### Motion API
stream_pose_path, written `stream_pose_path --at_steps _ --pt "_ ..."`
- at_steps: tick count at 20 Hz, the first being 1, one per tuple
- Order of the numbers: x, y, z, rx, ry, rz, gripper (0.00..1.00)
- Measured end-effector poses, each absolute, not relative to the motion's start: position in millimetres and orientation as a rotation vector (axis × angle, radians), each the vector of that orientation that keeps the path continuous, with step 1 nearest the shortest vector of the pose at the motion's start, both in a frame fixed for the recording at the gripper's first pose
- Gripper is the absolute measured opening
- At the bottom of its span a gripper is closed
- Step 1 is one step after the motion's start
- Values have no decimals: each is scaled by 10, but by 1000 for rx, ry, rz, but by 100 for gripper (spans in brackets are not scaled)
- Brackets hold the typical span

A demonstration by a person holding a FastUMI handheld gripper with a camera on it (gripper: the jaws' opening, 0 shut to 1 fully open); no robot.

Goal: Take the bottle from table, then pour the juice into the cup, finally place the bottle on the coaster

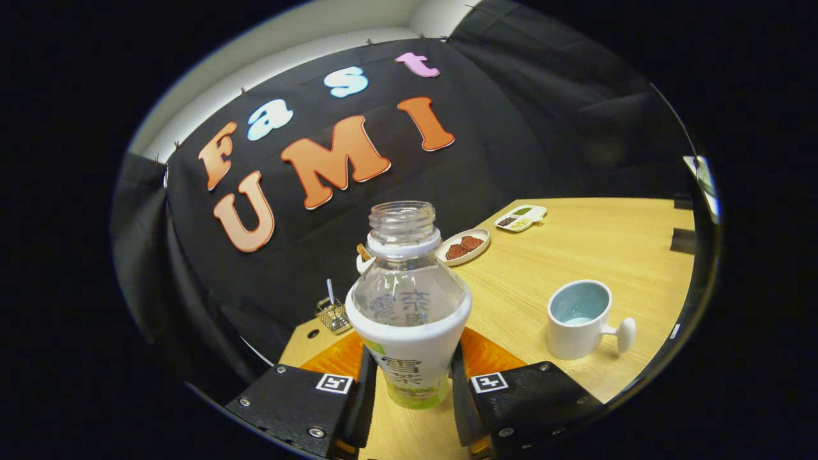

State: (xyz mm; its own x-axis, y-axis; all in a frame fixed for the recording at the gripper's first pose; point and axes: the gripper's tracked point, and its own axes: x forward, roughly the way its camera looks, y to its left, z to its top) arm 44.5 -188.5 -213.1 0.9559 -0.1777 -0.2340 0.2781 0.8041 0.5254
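The claw (409, 383) grips the bottle (409, 306) over the orange coaster (489, 354); lower it level, then let go.

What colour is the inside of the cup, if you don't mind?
Pale blue inside, white outside; the cup shows best in the gripper view.
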Motion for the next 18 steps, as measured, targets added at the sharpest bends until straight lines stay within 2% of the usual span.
stream_pose_path --at_steps 18 --pt "588 -2288 -2223 1196 63 -235 53"
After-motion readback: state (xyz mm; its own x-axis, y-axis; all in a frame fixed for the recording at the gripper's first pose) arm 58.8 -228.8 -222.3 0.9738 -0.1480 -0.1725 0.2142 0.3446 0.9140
